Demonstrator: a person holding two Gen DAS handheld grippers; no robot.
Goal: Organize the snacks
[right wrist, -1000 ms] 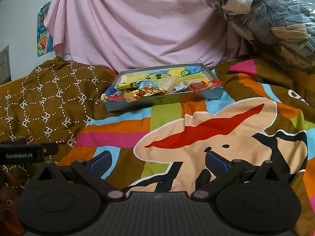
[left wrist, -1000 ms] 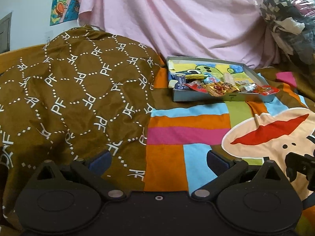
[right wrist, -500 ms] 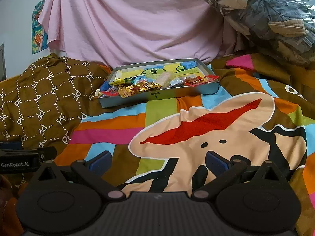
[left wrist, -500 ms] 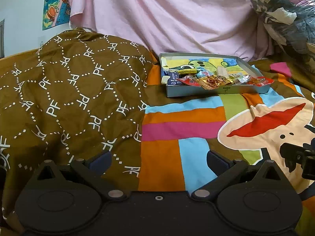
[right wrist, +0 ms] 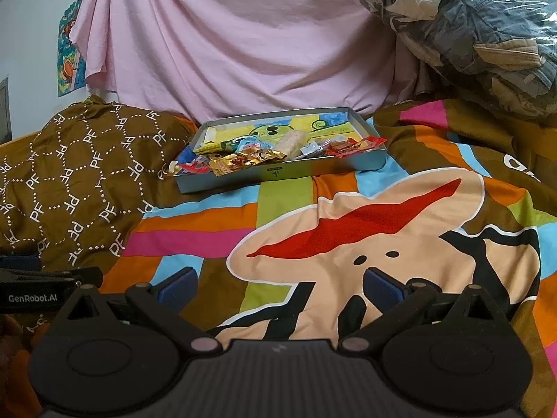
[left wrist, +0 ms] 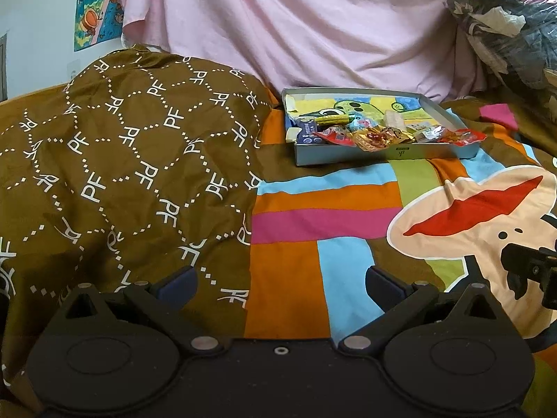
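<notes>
Two level, wide-open grippers, left gripper [left wrist: 280, 284] and right gripper [right wrist: 280, 284], facing snack tray [right wrist: 323, 169].

Both low wrist views face the far snack tray [left wrist: 376, 155] [right wrist: 278, 174], sharing the bedspread [left wrist: 323, 223] [right wrist: 348, 230].

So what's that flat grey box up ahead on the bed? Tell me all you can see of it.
The box is a shallow, open-topped grey tray, cardboard by the look of it, with a bright cartoon picture inside in yellow, green and blue. It lies flat on the striped bedspread, its left end by the brown patterned cover. Wrapped snacks crowd its front half; a red one pokes over the rim. Neither pair of tongs is near it.
</notes>
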